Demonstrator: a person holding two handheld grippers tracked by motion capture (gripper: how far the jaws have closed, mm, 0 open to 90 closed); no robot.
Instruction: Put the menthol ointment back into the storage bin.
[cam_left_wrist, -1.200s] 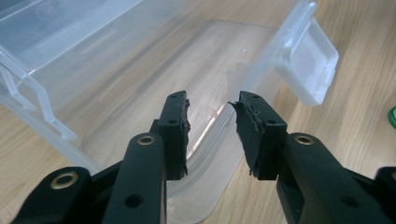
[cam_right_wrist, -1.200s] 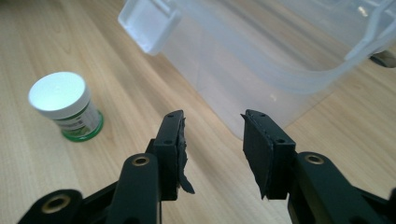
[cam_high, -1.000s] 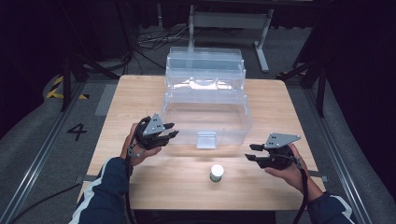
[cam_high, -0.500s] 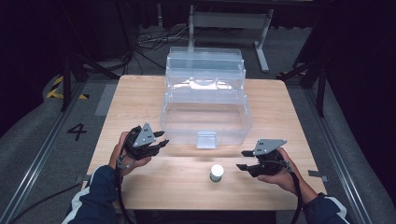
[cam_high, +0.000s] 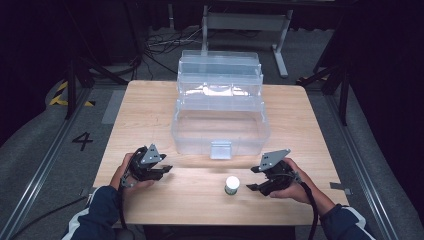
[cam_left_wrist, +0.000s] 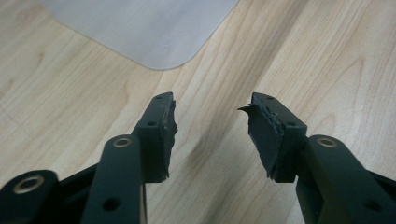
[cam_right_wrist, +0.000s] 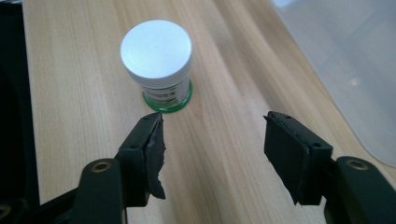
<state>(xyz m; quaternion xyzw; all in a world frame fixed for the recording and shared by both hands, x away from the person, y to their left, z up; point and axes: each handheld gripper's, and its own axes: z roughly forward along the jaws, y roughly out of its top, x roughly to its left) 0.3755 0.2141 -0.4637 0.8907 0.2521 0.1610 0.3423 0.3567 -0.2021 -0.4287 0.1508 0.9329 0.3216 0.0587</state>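
Flanking a round white-lidded jar (cam_right_wrist: 156, 63) on grained wood, both black grippers (cam_right_wrist: 212, 140) agape, jaws just widening, empty.

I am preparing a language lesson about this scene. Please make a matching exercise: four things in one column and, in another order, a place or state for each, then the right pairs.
Things:
1. small white-lidded jar
2. clear plastic storage box
3. left tongs
4. right tongs

Places or states:
A. open, with bare wooden table between the jaws
B. at the middle of the table, lid raised at the back
C. open, just short of the jar
D. upright near the table's front edge

Pairs: 1-D, 2-B, 3-A, 4-C
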